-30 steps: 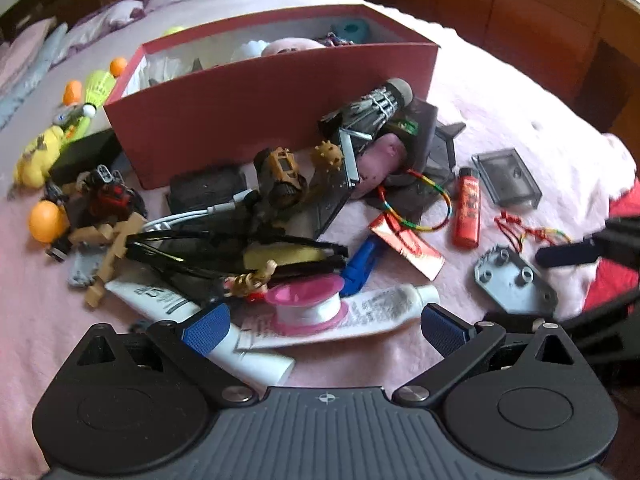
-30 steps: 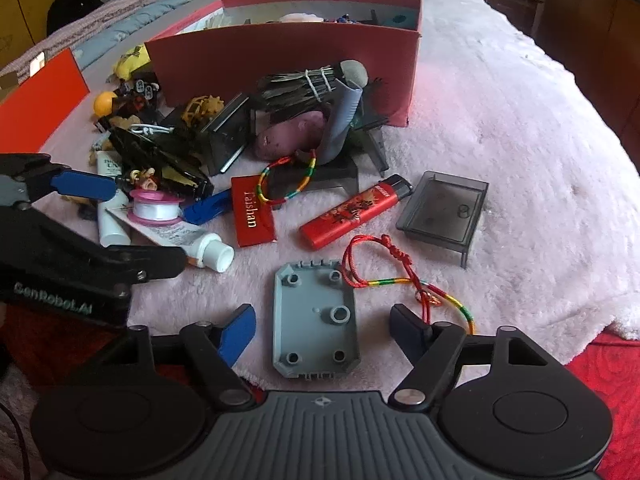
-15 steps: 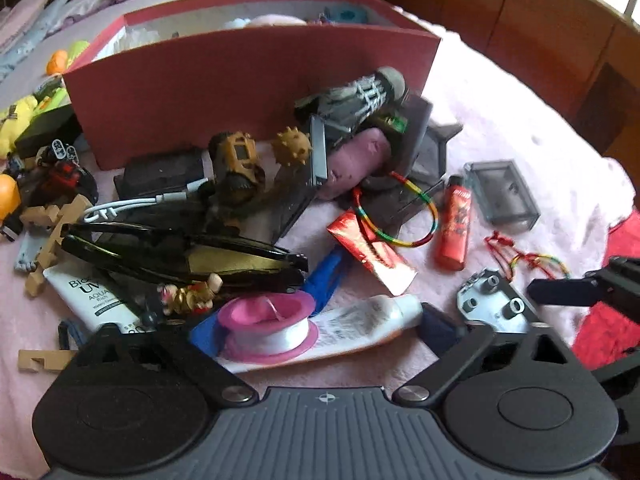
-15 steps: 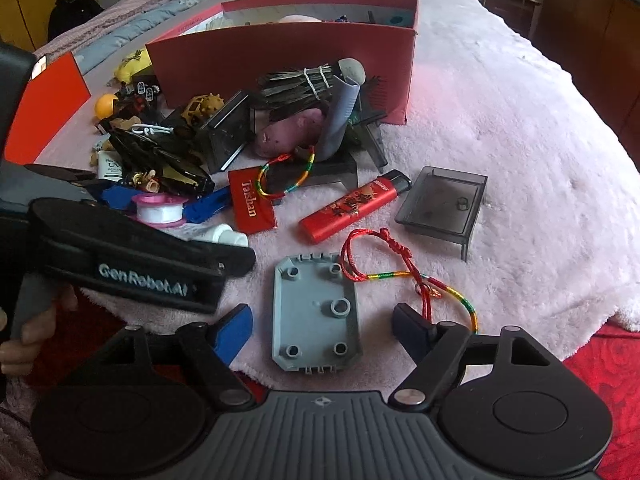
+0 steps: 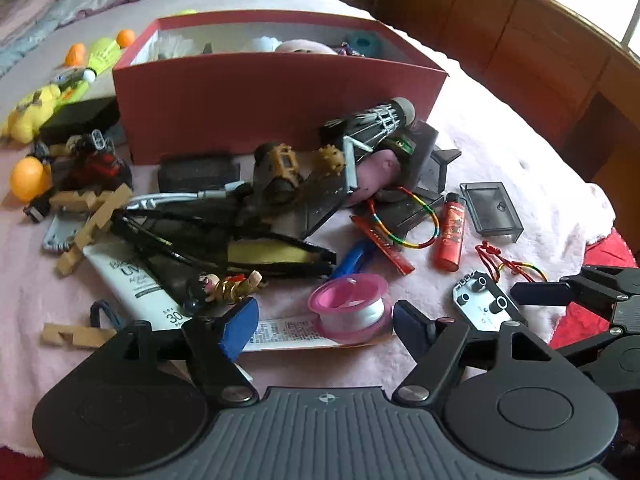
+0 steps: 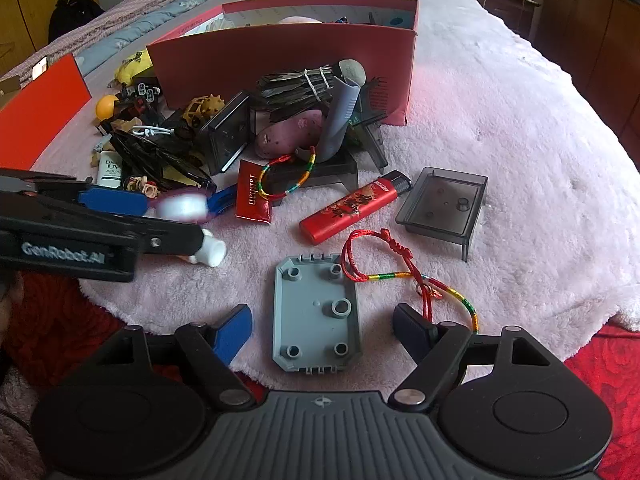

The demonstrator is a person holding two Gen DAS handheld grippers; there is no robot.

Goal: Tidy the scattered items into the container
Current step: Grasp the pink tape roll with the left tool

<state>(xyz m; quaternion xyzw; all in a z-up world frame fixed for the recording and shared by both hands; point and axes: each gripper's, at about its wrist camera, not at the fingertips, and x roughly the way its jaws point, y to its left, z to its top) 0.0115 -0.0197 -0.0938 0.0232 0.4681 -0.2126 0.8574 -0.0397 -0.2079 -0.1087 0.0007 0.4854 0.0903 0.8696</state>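
An open red cardboard box [image 5: 276,104], partly filled, sits on a pink blanket [image 6: 500,128]. Clutter lies against its near wall. Left gripper [image 5: 324,320] spread open around a pink tape spool [image 5: 348,306]; right gripper [image 6: 322,326] open.

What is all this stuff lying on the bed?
Box: one, red, open, behind the pile.
Lighter: one, red, right of the pile.
Grey plate: one, studded, nearest the right claw.
String bracelets: two, red and rainbow; one touching the plate, one on the red packet.
Smoky tray: one, far right.
Pink spool: one, on a white tube.
Orange balls: three, left side.
Left claw: open, around the spool.
Right claw: open, astride the plate.
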